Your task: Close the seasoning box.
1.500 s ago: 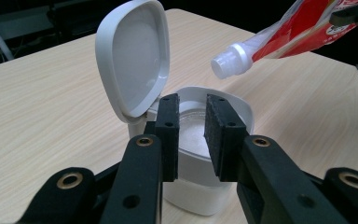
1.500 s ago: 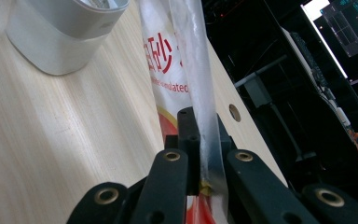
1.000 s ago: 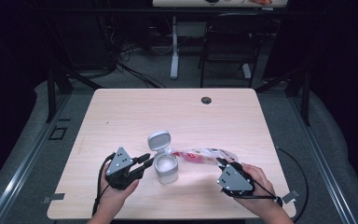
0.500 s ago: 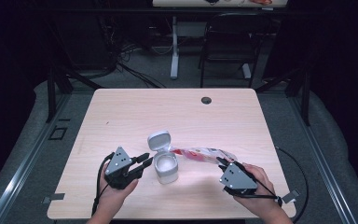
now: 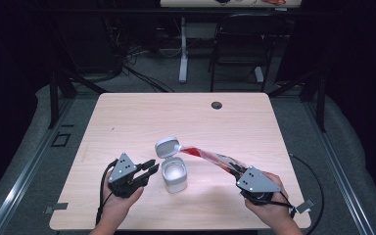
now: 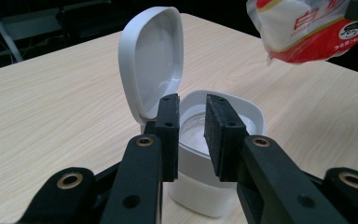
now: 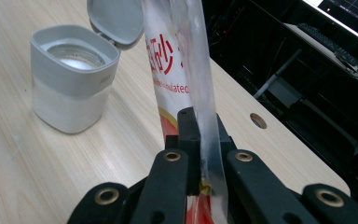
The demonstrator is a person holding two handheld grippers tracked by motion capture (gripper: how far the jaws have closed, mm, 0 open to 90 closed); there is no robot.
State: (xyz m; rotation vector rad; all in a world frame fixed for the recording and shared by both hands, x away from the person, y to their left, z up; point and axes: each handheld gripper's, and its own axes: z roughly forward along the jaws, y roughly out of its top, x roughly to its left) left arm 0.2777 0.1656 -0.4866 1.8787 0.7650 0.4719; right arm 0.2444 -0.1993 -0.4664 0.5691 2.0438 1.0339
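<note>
A white square container (image 5: 174, 175) stands on the table (image 5: 142, 117) with its hinged lid (image 5: 166, 146) flipped up; white powder lies inside. My left gripper (image 5: 150, 168) is open just left of it, and in the left gripper view the jaws (image 6: 192, 105) stand a little apart with nothing between them, right in front of the container's rim (image 6: 242, 109). My right gripper (image 5: 235, 171) is shut on one end of a red and white plastic bag (image 5: 209, 157). The bag's other end is raised beside the lid. The right gripper view has the bag (image 7: 172, 60) pinched in the gripper (image 7: 200, 122), container (image 7: 70, 79) at left.
A round cable hole (image 5: 217, 105) sits near the table's far edge. A black chair (image 5: 240, 44) and desk legs stand beyond the table. Cables trail from both grippers off the near edge. Bare tabletop lies to the left and behind the container.
The right gripper has shifted a little to the right and the bag's free end has lifted toward the open lid. The left gripper and container have stayed put.
</note>
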